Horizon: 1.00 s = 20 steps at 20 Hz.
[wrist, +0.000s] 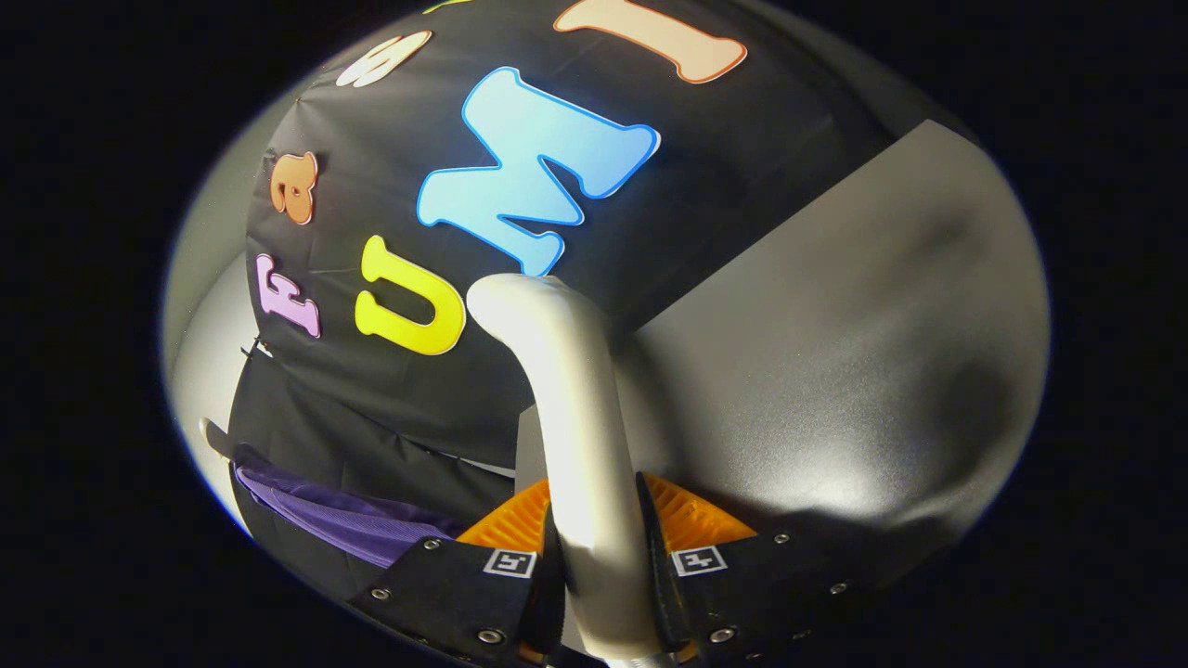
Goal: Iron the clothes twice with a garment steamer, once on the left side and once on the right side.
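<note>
While clamped on white steamer handle [580,436], fingers [601,566] stand narrowly parted, pinching both sides; purple garment [343,520] beside.

The gripper view rides on the tongs [601,557], looking forward, tilted, close to the booth wall [390,399].

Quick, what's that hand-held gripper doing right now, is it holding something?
Hand-held gripper: closed, both fingers pressing on the white garment steamer handle.
</note>
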Tool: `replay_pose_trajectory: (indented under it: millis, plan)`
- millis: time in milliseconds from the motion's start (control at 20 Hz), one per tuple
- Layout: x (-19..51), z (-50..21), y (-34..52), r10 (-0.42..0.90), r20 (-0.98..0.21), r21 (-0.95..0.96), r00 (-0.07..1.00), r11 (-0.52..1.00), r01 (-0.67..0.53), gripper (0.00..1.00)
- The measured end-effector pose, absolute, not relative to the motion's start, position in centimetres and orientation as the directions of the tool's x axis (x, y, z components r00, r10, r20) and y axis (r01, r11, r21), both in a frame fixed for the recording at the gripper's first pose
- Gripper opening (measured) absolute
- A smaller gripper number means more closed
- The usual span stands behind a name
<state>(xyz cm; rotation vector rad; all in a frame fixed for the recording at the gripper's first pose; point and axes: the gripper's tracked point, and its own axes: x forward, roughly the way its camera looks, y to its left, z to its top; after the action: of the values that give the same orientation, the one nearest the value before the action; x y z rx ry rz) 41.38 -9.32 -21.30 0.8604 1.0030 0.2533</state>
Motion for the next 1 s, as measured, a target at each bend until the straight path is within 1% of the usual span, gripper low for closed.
replay_pose_trajectory:
  millis: [200,400,700,1000]
  plan:
    - [40.8,-20.8,-9.0,0.543,-0.651,0.716,0.53,0.673,0.189,0.38]
    - [38.6,-20.2,-8.2,0.555,-0.665,0.71,0.5,0.677,0.194,0.38]
    - [36.9,-16.0,-8.1,0.519,-0.641,0.714,0.566,0.674,0.19,0.38]
    - [33.6,-12.1,-6.2,0.459,-0.63,0.699,0.627,0.687,0.199,0.38]
